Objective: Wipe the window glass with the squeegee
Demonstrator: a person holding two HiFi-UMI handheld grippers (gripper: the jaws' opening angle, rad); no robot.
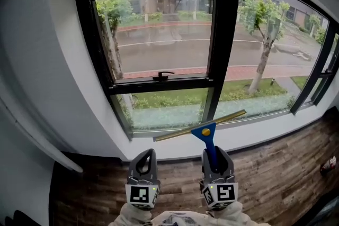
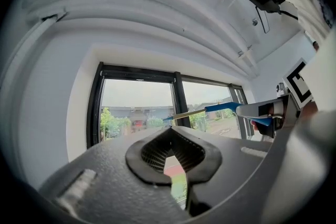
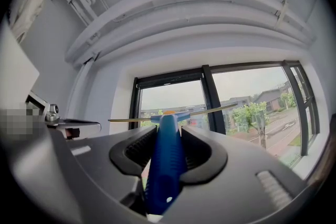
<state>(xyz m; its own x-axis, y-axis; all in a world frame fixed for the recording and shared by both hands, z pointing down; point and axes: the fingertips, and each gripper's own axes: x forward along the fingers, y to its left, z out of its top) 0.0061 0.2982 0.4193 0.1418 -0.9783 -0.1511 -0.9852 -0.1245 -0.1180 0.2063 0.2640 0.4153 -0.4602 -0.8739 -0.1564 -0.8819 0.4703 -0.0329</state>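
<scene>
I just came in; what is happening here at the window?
Two hand-held grippers face the window glass. The right gripper is shut on the squeegee by its blue handle. The blade is raised in front of the lower part of the glass, but contact cannot be judged. The left gripper is shut and holds nothing.

The squeegee (image 1: 210,141) has a blue handle with a yellow-orange dot and what looks like a brass-coloured blade, the window frame (image 1: 225,34) is black, the floor (image 1: 275,172) is brown wood-grain, and the grey left gripper (image 1: 146,152) and right gripper (image 1: 215,152) carry black-and-white square markers.
</scene>
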